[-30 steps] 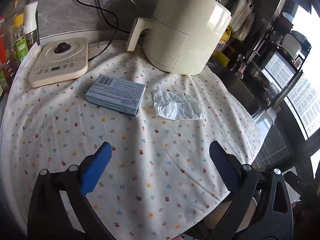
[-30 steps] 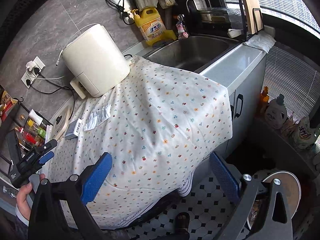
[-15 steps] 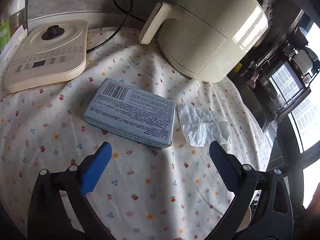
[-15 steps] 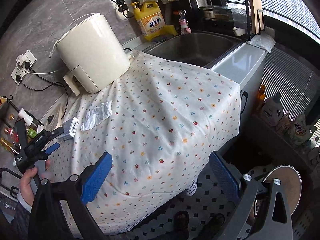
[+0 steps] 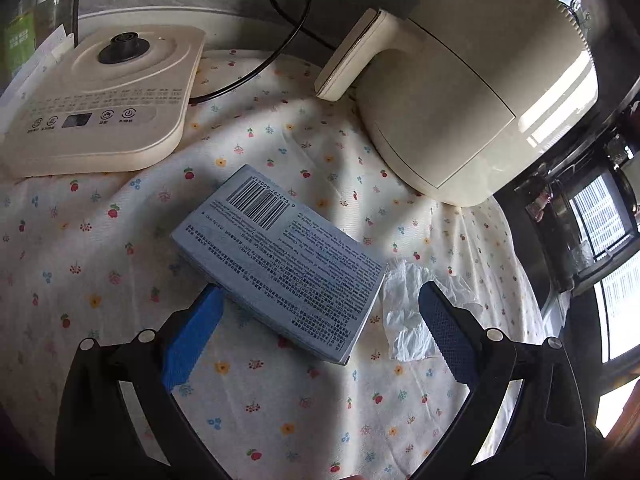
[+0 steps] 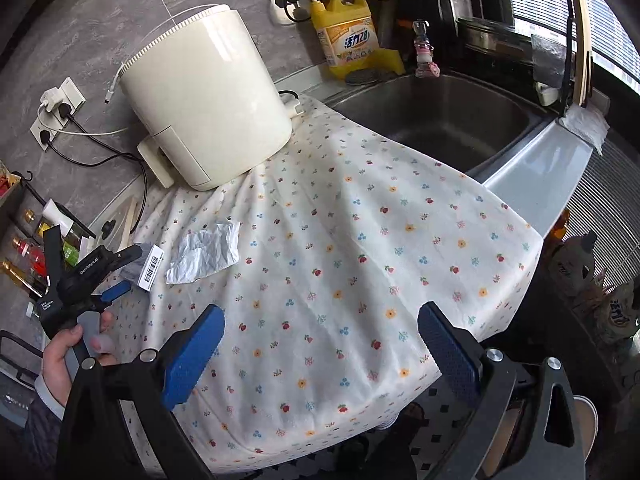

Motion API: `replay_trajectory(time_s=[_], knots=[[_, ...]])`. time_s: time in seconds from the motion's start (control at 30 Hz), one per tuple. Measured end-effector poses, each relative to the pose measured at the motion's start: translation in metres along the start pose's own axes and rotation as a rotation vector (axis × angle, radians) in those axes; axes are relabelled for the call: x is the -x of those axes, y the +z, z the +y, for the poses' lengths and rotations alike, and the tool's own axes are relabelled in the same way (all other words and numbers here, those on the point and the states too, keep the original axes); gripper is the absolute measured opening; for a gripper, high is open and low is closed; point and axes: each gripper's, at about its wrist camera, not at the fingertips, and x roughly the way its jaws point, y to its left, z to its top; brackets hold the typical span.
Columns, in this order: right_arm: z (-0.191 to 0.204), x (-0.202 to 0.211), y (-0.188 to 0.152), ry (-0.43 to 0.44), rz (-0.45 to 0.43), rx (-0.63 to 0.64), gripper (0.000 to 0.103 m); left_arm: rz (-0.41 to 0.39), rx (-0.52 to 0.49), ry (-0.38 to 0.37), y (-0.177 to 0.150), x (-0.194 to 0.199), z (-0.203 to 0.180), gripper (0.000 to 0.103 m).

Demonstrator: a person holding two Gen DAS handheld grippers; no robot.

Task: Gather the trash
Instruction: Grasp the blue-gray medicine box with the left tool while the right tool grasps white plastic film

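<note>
A flat pale-blue carton (image 5: 280, 260) with a barcode lies on the flowered cloth (image 5: 120, 240). My left gripper (image 5: 316, 320) stands open around its near end, blue pads on either side and apart from it. A crumpled white wrapper (image 5: 408, 312) lies just right of the carton, partly behind the right finger. In the right wrist view the carton (image 6: 150, 266) and the wrapper (image 6: 204, 252) sit at the left, with the left gripper (image 6: 116, 276) held by a hand over the carton. My right gripper (image 6: 320, 344) hangs open above the cloth's front edge, holding nothing.
A cream air fryer (image 5: 460, 100) stands behind the carton, and a cream kettle base (image 5: 100, 100) with a black cable sits at the back left. A steel sink (image 6: 440, 120) and yellow detergent jug (image 6: 348, 36) lie to the right. Bottles (image 6: 28, 248) fill a rack on the left.
My left gripper has moved forward and down until its open fingers straddle the carton's near end. The right gripper has drifted closer over the cloth, still open.
</note>
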Motion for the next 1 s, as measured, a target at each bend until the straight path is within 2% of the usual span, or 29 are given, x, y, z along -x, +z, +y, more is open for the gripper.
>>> replay_trajectory(time_s=[0.2,0.4,0.57,0.67,0.7,0.73,0.77,0.87,0.93,1.0], knots=[[-0.019,-0.016,0.016,0.025,0.025,-0.012,0.095,-0.001,0.066,0.106,0.014,-0.019,-0.007,0.097],[-0.029,-0.029,0.026,0.056,0.039,-0.009,0.095,0.005,0.037,0.255,0.022,-0.036,-0.023,0.097],[-0.019,-0.046,0.036,0.094,0.060,0.017,0.095,0.027,-0.008,0.343,0.019,-0.039,-0.028,0.097],[-0.001,-0.059,0.042,0.131,0.079,0.048,0.095,0.016,-0.003,0.327,0.010,-0.027,-0.017,0.095],[0.006,-0.063,0.043,0.142,0.086,0.063,0.095,0.007,0.009,0.311,0.007,-0.021,-0.011,0.090],[0.013,-0.068,0.044,0.152,0.094,0.080,0.095,-0.006,0.006,0.312,0.004,-0.014,-0.007,0.075],[0.021,-0.073,0.044,0.161,0.103,0.096,0.095,-0.003,0.003,0.319,0.002,-0.009,-0.003,0.067],[0.045,-0.087,0.045,0.194,0.136,0.142,0.095,-0.023,0.020,0.239,-0.007,0.012,0.011,0.067],[0.062,-0.097,0.044,0.204,0.152,0.178,0.095,-0.052,0.001,0.254,-0.014,0.029,0.017,0.067],[0.076,-0.108,0.044,0.209,0.168,0.202,0.095,-0.067,0.020,0.225,-0.019,0.044,0.027,0.067]])
